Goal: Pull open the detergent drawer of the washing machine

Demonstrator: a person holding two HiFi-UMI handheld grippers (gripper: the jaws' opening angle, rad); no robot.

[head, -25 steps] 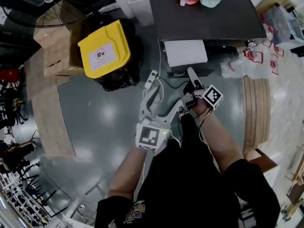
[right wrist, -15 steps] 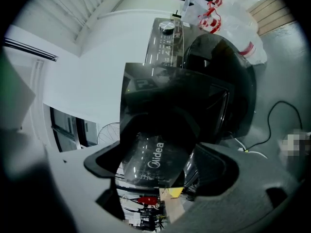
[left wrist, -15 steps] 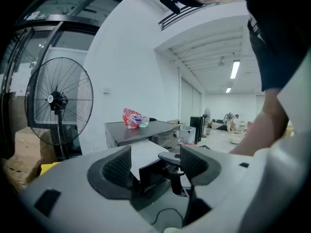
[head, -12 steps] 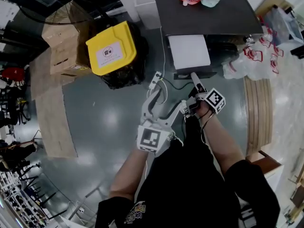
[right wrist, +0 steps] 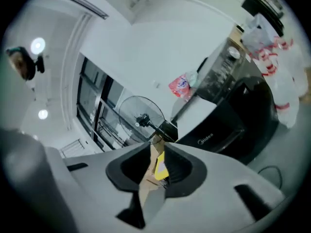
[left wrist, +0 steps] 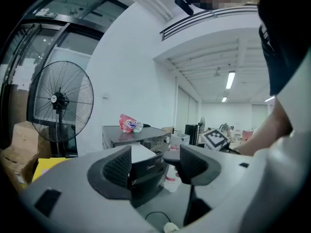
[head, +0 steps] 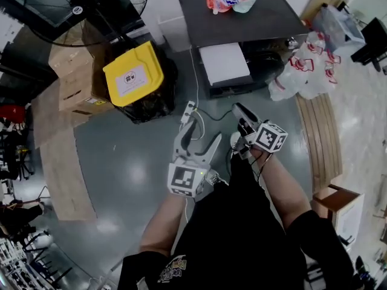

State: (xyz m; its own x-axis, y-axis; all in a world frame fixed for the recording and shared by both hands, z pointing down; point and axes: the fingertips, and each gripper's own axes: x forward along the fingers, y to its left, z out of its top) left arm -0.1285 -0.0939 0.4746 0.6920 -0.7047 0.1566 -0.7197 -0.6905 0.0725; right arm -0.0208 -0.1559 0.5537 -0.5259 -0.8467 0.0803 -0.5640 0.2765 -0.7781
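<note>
The drawer (head: 224, 64) juts from the front of the washing machine (head: 266, 23), seemingly already pulled out, with its length pointing toward the person. Both claws hang well back from that front. The right claw (head: 243, 116), the nearer one, is closing on nothing. The left claw (head: 199, 135) gapes wide and is empty.

Bright ceiling strip lights (left wrist: 230, 79), sheen on grey floor (head: 136, 174), fisheye warping, dark corners
</note>
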